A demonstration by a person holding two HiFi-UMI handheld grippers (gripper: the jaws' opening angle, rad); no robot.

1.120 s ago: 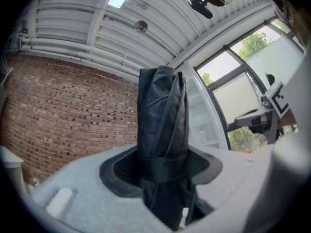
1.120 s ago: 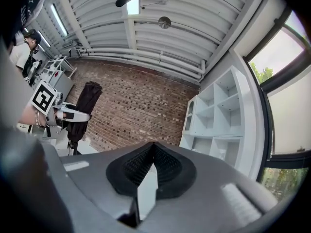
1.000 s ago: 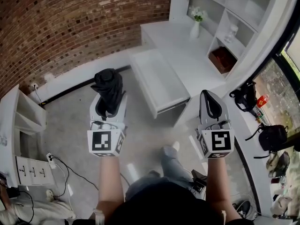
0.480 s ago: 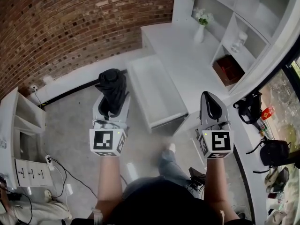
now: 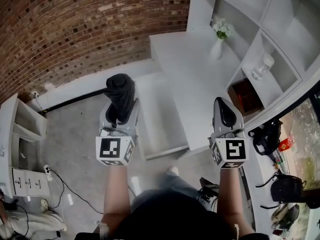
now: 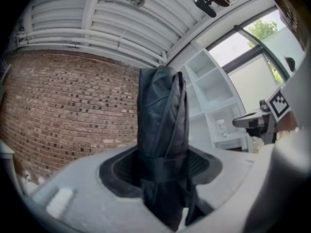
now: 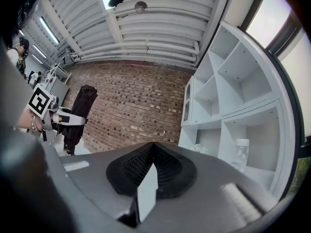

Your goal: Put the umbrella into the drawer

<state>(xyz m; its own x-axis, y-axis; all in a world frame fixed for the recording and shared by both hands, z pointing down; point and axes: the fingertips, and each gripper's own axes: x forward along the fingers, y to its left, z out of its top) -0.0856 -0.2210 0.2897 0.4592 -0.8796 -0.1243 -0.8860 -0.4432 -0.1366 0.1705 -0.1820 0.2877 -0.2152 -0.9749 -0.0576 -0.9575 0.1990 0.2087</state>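
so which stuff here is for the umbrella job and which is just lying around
For the job: folded black umbrella, clamped in the left gripper; open white drawer.

Lying about: vase of flowers, red-brown box, black bag. The right gripper is shut and empty.

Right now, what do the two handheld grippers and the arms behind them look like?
They match: the left gripper and right gripper have light grey tapered shells with black ribbed pads inside the jaws. Each carries a cube at its rear, left cube and right cube, printed with black-and-white square markers. No cables show on them. The forearms are bare, with no sleeves in view.
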